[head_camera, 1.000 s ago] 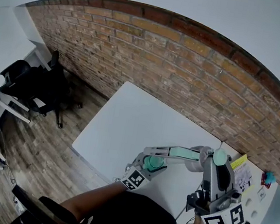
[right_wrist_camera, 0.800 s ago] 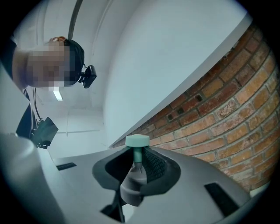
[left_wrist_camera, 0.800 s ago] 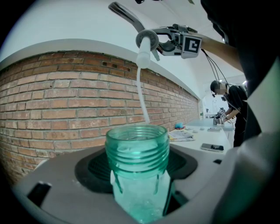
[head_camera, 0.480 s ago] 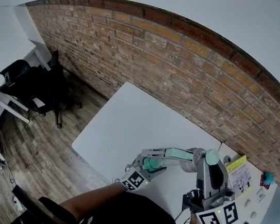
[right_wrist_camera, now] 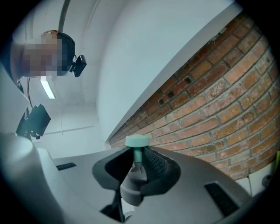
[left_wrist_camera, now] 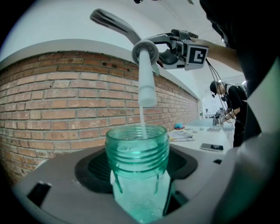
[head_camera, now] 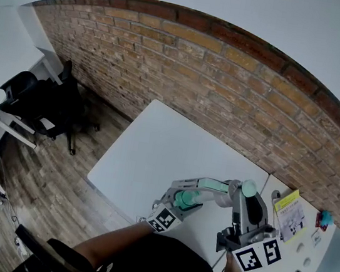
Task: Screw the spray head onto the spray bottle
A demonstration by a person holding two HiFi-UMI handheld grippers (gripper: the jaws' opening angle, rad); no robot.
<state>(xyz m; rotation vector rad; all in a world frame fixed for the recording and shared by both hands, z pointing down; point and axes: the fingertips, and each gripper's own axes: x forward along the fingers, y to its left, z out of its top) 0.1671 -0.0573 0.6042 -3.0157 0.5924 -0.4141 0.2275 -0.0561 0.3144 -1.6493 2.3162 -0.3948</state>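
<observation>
Green translucent spray bottle (left_wrist_camera: 138,157), at lower centre of the left gripper view, sits clamped in the left tongs (left_wrist_camera: 139,194). The spray head (left_wrist_camera: 145,51), pinched by the right tongs (right_wrist_camera: 138,175), hangs above it, its thin dip tube (left_wrist_camera: 142,120) reaching into the open threaded mouth, over a white surface (head_camera: 156,143) beside a brick wall (left_wrist_camera: 52,100).

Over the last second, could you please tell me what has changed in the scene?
The right gripper, shut on the spray head, has sunk and shifted left in the head view, toward the left gripper. The tube now reaches into the spray bottle mouth. Nothing was taken or let go. The left gripper stayed put, shut on the spray bottle.
</observation>
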